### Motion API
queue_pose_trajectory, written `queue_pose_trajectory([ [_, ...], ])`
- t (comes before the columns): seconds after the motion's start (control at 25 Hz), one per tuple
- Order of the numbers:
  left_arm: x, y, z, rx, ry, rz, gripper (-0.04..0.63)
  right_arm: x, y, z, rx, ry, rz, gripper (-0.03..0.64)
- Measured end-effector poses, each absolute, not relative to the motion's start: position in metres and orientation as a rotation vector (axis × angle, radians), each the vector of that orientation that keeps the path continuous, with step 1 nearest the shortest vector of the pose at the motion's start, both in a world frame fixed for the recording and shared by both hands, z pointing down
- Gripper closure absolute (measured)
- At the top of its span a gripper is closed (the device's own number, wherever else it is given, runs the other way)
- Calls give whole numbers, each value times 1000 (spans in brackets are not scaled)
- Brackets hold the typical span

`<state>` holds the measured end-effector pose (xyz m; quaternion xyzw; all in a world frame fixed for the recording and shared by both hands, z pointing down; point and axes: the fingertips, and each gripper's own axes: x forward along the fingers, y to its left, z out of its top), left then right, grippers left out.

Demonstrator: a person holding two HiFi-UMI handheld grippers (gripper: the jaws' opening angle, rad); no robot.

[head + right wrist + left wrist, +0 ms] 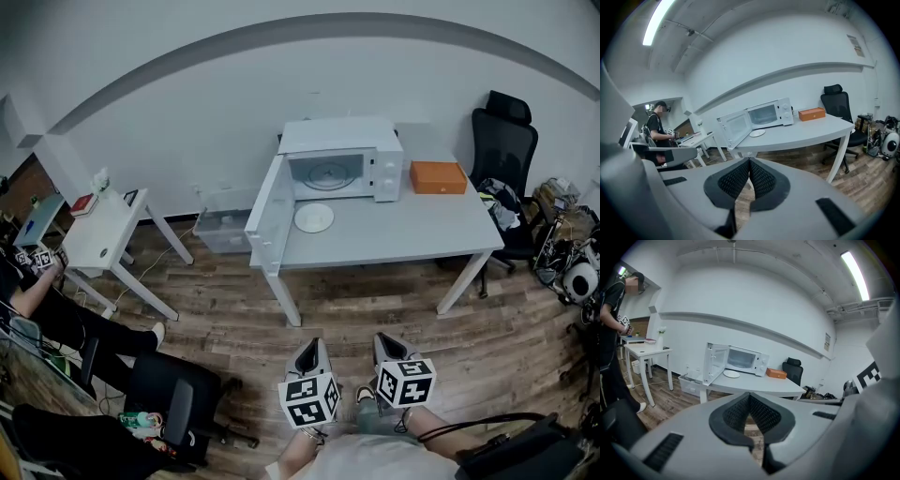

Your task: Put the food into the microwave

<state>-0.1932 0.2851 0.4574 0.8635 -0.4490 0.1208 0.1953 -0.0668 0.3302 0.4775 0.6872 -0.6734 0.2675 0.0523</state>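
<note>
A white microwave point(342, 161) stands at the back of a grey table point(412, 230), its door point(263, 214) swung wide open to the left. A white plate point(314, 217) lies on the table in front of the oven's cavity; I cannot tell what is on it. Both grippers hang low and near my body, well short of the table. My left gripper point(308, 355) is shut with nothing in it, pads touching point(749, 410). My right gripper point(388, 348) is shut and empty too point(749, 174). The microwave point(740, 360) point(765, 114) shows far ahead in both gripper views.
An orange box point(438, 176) lies on the table right of the microwave. A black office chair point(503, 150) stands at the table's right end. A clear bin point(223, 223) sits on the floor by the door. A small white table point(103, 230) and seated people are at left.
</note>
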Motion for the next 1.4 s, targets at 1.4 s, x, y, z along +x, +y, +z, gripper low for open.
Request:
queue_pose_trajectory([
  [1.4, -91, 159, 459, 2336, -1396, 357, 592, 45, 195, 486, 1961, -2124, 846, 600],
])
